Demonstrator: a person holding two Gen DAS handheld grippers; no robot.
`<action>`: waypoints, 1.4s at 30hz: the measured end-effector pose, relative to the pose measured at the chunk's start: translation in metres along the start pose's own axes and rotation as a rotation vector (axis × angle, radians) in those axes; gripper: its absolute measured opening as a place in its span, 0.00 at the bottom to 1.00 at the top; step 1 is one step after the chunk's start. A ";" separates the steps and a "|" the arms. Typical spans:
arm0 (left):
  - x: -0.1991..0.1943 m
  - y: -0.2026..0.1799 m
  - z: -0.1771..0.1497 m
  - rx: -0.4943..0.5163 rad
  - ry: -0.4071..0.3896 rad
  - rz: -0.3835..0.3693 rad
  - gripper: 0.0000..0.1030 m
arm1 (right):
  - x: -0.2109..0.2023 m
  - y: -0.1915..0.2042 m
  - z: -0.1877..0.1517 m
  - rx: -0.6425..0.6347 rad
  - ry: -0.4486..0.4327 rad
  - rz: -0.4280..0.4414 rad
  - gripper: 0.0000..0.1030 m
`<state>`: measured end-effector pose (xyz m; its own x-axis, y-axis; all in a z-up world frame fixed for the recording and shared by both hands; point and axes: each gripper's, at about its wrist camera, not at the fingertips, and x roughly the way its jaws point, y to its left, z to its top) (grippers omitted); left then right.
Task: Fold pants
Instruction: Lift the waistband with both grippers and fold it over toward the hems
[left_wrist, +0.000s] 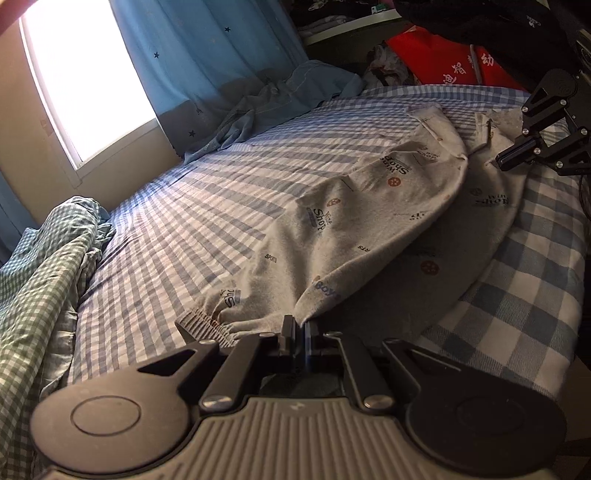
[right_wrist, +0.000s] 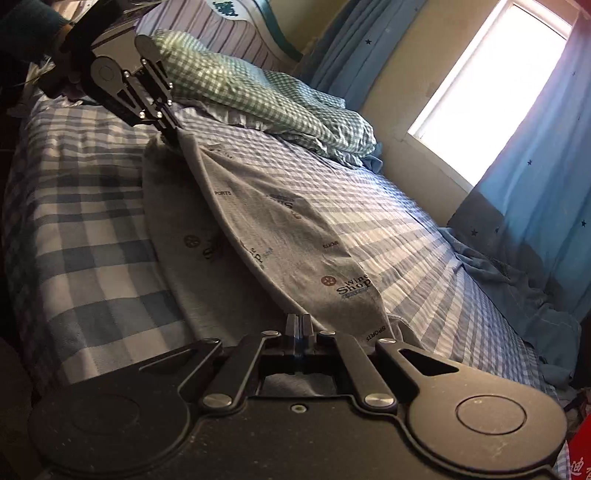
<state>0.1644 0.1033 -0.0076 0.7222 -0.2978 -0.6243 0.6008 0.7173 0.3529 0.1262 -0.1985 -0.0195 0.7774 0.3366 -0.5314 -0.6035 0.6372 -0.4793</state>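
Grey printed pants (left_wrist: 369, 206) lie lengthwise on the checked bed, the upper leg raised in a taut ridge over the lower one. At the waistband end, my left gripper (left_wrist: 300, 326) is shut on a pinch of the grey fabric. My right gripper (left_wrist: 498, 158) grips the far cuff end at the upper right. In the right wrist view the pants (right_wrist: 280, 229) stretch from my right gripper (right_wrist: 299, 321), shut on the near edge, up to my left gripper (right_wrist: 173, 134), which holds the far end.
The bed sheet (left_wrist: 177, 229) is blue and white check. A green checked quilt (right_wrist: 258, 92) is bunched at the head end. A blue garment (left_wrist: 280, 99) lies crumpled below the blue curtain (left_wrist: 192, 55) and the window. A red bag (left_wrist: 443, 62) sits beyond the bed.
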 end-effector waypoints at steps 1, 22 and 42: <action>0.002 -0.003 -0.003 0.004 0.006 0.003 0.05 | 0.001 0.006 -0.001 -0.014 0.008 0.000 0.00; 0.007 -0.012 -0.011 -0.041 0.010 0.030 0.05 | 0.067 -0.030 -0.001 -0.221 0.117 0.042 0.01; 0.017 -0.017 -0.026 -0.028 0.068 0.007 0.07 | 0.024 0.038 -0.021 -0.234 0.126 -0.002 0.01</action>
<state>0.1572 0.1025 -0.0423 0.7007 -0.2500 -0.6683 0.5854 0.7370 0.3380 0.1178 -0.1809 -0.0655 0.7590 0.2370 -0.6064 -0.6382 0.4550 -0.6210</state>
